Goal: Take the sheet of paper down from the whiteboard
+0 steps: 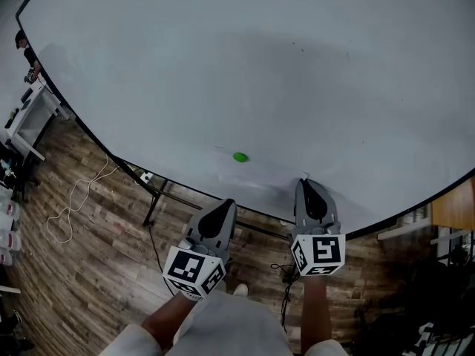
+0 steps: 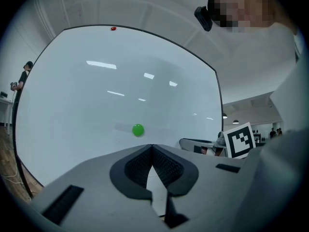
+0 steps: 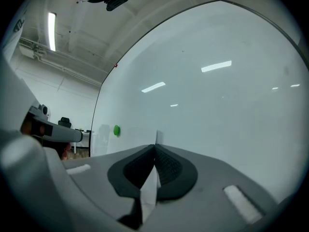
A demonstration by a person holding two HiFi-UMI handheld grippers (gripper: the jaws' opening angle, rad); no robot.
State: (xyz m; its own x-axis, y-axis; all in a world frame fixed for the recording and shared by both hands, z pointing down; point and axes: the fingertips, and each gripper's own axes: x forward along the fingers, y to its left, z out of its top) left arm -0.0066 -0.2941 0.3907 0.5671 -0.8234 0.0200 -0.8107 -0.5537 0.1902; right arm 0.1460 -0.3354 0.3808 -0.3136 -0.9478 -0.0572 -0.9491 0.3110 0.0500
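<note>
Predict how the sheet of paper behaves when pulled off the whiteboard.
Probably floppy: the sheet of paper looks thin, edge-on in the right gripper. A green magnet pins it, so it may slide free or tear.

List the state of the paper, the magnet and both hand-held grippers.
sheet of paper: on the whiteboard, one edge pinched.
green magnet: stuck on the whiteboard, over the sheet.
left hand-held gripper: shut, jaws together.
right hand-held gripper: shut on the sheet of paper.

Brown wood-plank floor (image 1: pixel 89 273) with a loose white cable (image 1: pixel 74 199), white table (image 1: pixel 33 117) at left, ceiling strip light (image 3: pixel 51 30)
</note>
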